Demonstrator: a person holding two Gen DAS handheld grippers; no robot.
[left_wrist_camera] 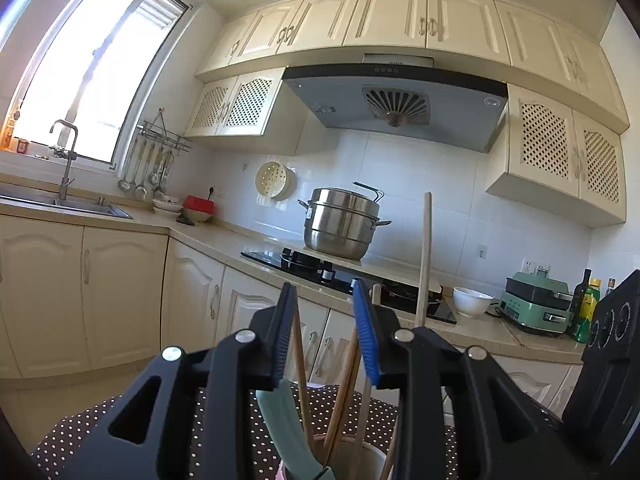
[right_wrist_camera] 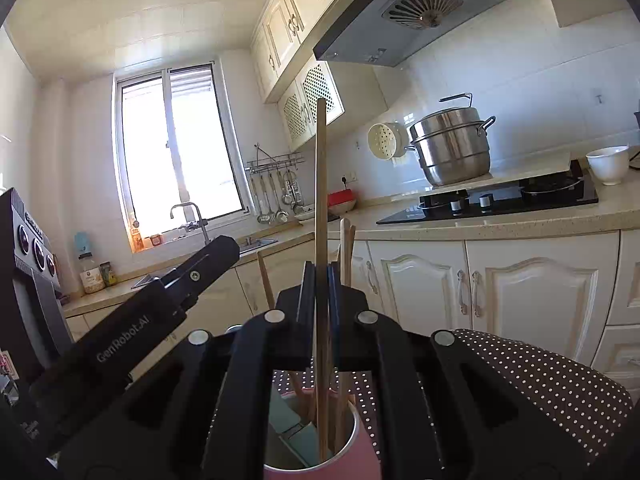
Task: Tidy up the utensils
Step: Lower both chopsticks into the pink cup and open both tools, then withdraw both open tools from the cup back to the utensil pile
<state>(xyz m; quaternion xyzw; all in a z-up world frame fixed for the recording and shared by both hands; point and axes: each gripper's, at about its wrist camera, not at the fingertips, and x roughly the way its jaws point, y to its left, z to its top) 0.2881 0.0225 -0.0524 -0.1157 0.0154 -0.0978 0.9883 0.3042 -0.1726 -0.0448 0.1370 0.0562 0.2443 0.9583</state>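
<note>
A pink cup (right_wrist_camera: 352, 440) stands on a brown polka-dot cloth (right_wrist_camera: 540, 372) and holds several wooden chopsticks (right_wrist_camera: 346, 248) and a green utensil (left_wrist_camera: 280, 416). My right gripper (right_wrist_camera: 321, 280) is shut on one long wooden chopstick (right_wrist_camera: 321, 184), which stands upright with its lower end inside the cup. That chopstick also shows in the left wrist view (left_wrist_camera: 425, 256). My left gripper (left_wrist_camera: 326, 308) is open above the cup, with chopsticks (left_wrist_camera: 344, 384) and the green utensil rising between its fingers. The cup's rim (left_wrist_camera: 372, 452) shows at the bottom of the left wrist view.
A kitchen counter (left_wrist_camera: 224, 244) runs behind, with a steel steamer pot (left_wrist_camera: 344, 224) on a black hob, a white bowl (left_wrist_camera: 472, 300), a green appliance (left_wrist_camera: 536, 304) and a sink (left_wrist_camera: 60, 204). A black appliance (right_wrist_camera: 28, 248) stands close by on the left of the right wrist view.
</note>
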